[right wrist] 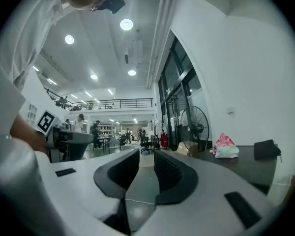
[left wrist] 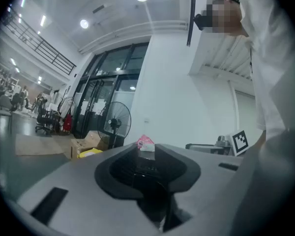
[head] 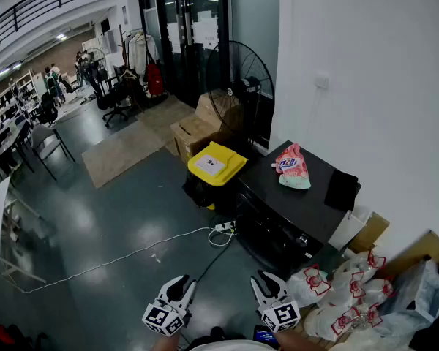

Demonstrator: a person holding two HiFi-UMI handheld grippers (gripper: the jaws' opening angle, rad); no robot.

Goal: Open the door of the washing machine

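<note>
Left gripper (head: 180,284) and right gripper (head: 268,281) sit near and level, jaws apart and empty. The washer (head: 278,225) is farther right, probably not yet approached.

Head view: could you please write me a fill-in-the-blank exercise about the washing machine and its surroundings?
1. The pink bag lies on ____ of the washing machine.
2. The bin beside it has a ____ lid.
3. The power strip lies on the ____.
Missing words: top; yellow; floor.
</note>
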